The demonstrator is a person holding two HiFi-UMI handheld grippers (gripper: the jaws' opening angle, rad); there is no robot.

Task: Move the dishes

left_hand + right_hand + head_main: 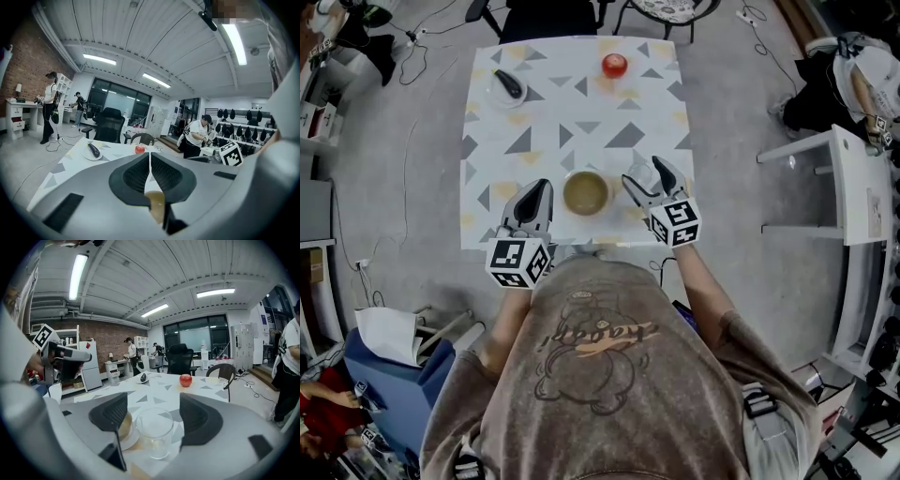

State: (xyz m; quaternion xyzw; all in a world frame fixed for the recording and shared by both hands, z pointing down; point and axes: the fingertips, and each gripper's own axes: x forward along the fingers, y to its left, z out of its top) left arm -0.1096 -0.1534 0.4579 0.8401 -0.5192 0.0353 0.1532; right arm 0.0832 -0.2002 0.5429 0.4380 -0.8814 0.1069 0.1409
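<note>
Clear glass is plain in the right gripper view. In the head view it is barely readable against the patterned table, lost between the jaws at centre right. Tan bowl is half hidden behind the left-hand jaw there; the left gripper view shows only a sliver of it, low centre. Small plate, upper left, carries a dark oblong thing, kind unclear.

Right gripper: jaws wide, glass upright between them, pads clear of it on both sides. Left gripper: jaws pressed together, nothing between.

Both grippers sit near level, tipped slightly down, flanking the bowl at the table's near edge. Red apple top centre.
</note>
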